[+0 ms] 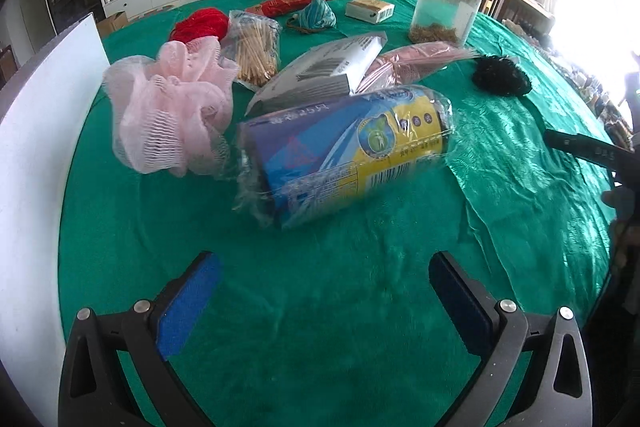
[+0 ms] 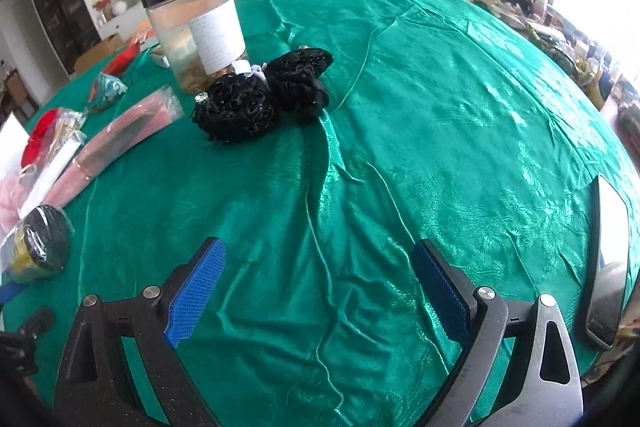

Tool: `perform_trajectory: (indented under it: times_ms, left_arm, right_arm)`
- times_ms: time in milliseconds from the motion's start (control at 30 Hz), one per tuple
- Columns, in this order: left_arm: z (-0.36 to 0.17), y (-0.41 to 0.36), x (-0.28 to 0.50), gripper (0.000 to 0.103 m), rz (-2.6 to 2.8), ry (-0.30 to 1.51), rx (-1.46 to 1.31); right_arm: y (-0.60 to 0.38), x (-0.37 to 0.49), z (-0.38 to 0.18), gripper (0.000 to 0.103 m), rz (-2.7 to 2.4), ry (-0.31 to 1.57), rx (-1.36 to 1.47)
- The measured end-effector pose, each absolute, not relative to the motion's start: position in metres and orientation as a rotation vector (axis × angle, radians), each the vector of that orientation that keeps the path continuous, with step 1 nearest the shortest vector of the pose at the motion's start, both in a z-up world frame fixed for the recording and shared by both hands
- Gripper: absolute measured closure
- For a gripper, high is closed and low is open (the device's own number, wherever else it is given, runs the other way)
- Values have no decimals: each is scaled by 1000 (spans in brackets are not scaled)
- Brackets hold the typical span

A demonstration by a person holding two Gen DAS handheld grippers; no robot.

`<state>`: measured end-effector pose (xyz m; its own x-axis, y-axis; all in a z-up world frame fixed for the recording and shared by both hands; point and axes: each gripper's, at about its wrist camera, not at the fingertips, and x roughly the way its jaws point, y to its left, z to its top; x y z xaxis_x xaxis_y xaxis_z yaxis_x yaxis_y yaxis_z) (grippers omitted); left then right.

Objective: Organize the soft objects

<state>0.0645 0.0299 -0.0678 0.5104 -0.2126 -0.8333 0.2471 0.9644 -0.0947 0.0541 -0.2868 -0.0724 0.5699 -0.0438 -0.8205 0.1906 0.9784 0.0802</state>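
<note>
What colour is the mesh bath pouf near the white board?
Pale pink bath pouf, clearest in the left wrist view.

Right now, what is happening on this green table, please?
A person holds two grippers above the green tablecloth, and neither one grasps anything. The left gripper has its jaws open and faces a plastic-wrapped blue and yellow roll lying on its side beside a pink mesh sponge. The right gripper, also open, faces two black mesh sponges near a clear jar. Sorting seems not yet begun.
</note>
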Motion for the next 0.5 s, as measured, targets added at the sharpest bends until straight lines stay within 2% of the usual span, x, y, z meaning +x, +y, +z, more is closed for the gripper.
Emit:
perform_trajectory:
  times_ms: [133,233,300,433,500]
  left_arm:
    - [-32,63,70,0,-232,928,-47]
    - [-23,79,101,0,-175,932,-106]
    - [-31,81,132,0,-136,963,-108]
    - [-52,78,170,0,-47,1018,-72]
    - [-57,76,180,0,-15,1023,-66]
  right_arm:
    - [-285,55,-71,7,-108,947,205]
    - [-285,55,-68,7,-76,928,268]
    - [-294,54,-65,7,-19,897,390]
    - [-327,74,-72,7,92,863,819]
    - [-328,100,-71,8,107,885,876]
